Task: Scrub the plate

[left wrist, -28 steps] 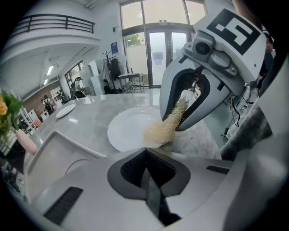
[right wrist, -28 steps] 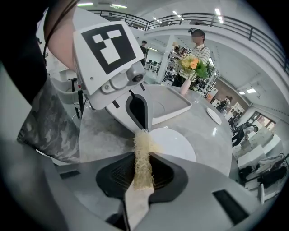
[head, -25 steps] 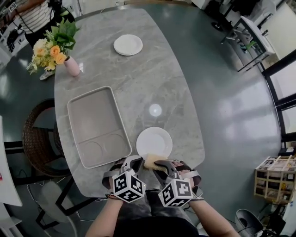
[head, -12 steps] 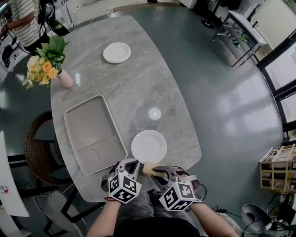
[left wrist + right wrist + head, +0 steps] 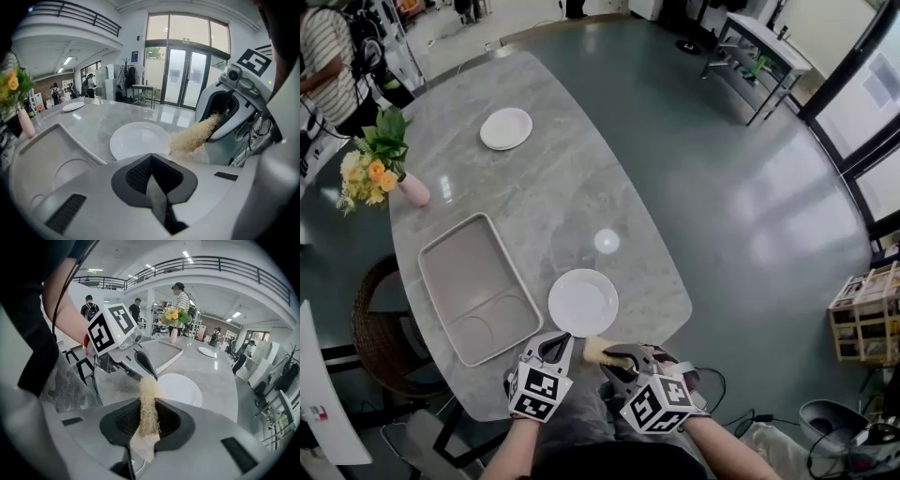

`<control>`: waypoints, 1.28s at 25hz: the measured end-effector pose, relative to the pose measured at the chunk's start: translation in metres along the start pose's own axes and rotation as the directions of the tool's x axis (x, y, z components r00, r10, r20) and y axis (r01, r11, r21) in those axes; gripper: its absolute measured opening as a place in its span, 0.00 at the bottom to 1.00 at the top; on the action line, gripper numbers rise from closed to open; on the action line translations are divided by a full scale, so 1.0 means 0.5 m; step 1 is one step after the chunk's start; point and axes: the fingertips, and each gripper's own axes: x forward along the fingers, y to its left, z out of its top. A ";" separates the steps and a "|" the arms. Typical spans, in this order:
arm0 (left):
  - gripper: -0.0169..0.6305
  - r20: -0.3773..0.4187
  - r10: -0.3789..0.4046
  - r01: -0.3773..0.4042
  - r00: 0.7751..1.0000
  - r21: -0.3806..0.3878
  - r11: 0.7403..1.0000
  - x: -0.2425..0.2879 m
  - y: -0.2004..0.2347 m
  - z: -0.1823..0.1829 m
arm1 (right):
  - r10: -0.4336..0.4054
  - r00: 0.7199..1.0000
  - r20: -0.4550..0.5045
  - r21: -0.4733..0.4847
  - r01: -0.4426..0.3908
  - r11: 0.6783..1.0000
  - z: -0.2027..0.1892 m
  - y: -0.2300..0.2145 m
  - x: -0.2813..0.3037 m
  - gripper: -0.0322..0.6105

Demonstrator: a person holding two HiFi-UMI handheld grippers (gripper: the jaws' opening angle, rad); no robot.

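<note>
**Plate on table edge, pad clamped just short of it**

Plate (image 5: 583,303) sits empty on the marble table (image 5: 562,178), near the front edge, just right of the tray (image 5: 461,265). Fibrous scrub pad (image 5: 148,401) is pinched in the right gripper (image 5: 619,356), its tip beside the plate's near rim; contact unclear. Left gripper (image 5: 562,346) has its jaws closed together on nothing, just left of the pad.

The head view looks steeply down from above the near edge of the grey tabletop (image 5: 572,187), taking in its whole length; the left gripper view sits low and close behind its own fingers (image 5: 136,176), facing glass doors (image 5: 187,77); the right gripper view, equally low, faces across towards the tray (image 5: 161,350); all three share the white plate (image 5: 583,303).
</note>
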 end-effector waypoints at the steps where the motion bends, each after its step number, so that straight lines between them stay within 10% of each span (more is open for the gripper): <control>1: 0.05 0.012 0.002 -0.001 1.000 -0.019 1.000 -0.003 -0.003 0.003 | -0.005 1.000 0.006 0.003 0.005 1.000 -0.002 0.001 -0.007 0.17; 32: 0.05 0.206 0.304 -0.255 0.930 -0.233 0.938 -0.200 -0.238 -0.005 | 0.080 0.964 0.252 0.035 -0.092 0.995 -0.065 0.132 -0.219 0.17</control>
